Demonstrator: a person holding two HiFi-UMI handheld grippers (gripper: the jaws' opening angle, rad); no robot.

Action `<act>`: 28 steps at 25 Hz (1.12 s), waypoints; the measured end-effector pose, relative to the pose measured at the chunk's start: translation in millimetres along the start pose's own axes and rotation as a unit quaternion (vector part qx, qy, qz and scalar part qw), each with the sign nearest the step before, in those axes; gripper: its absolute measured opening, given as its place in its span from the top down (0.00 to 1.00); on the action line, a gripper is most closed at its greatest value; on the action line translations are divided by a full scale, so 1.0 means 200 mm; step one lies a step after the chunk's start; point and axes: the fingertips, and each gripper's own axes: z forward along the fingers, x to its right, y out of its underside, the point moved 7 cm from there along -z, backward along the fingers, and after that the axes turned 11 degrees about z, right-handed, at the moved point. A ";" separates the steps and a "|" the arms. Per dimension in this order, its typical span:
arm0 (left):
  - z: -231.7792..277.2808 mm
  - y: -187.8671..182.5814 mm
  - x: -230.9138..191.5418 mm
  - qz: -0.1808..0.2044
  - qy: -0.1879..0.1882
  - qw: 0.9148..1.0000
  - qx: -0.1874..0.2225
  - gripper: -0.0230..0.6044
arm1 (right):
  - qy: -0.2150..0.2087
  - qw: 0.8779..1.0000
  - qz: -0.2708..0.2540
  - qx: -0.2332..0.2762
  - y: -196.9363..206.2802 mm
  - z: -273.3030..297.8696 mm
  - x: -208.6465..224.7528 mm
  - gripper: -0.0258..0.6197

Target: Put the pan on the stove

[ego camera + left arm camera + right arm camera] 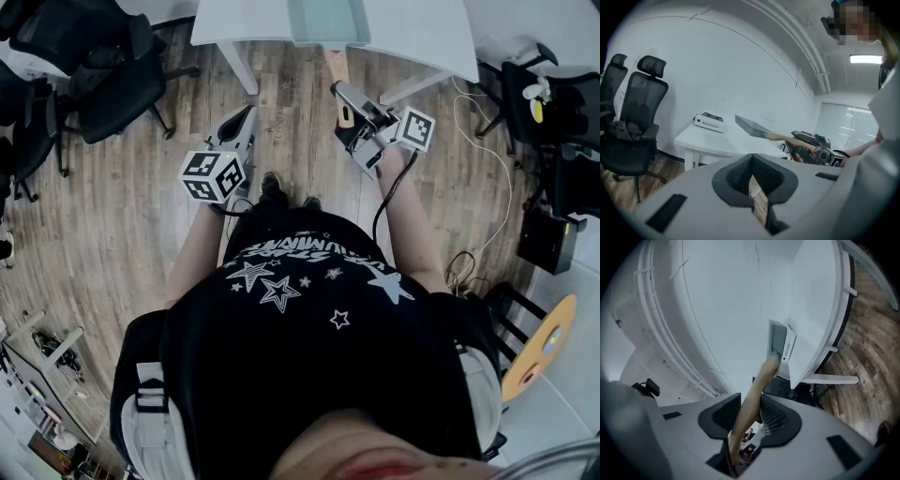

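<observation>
The pan (326,21) is a square grey pan with a wooden handle (338,75). My right gripper (349,101) is shut on that handle and holds the pan in the air over the near edge of the white table (422,37). In the right gripper view the handle (751,399) runs up between the jaws to the pan (777,341), with the stove (789,350) just beyond it. The left gripper view shows the white stove (708,123) on the table, the pan (752,126) to its right. My left gripper (246,114) hangs lower, shut and empty (752,180).
Black office chairs (112,66) stand left of the table (640,117). Cables (487,141) trail over the wooden floor at the right, near dark equipment (548,239). The table's legs (239,67) slant down toward me.
</observation>
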 end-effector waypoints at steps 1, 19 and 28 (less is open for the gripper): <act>0.00 0.00 0.03 0.000 0.001 1.000 0.002 0.95 | -0.002 1.000 0.001 0.000 0.01 -0.02 0.00 0.76; -0.15 0.08 0.21 0.010 -0.009 1.000 0.005 0.95 | -0.012 1.000 -0.010 -0.010 0.15 -0.20 -0.05 0.76; -0.16 0.07 0.16 0.013 -0.005 1.000 0.007 0.95 | -0.010 0.999 -0.027 -0.022 0.18 -0.11 -0.08 0.76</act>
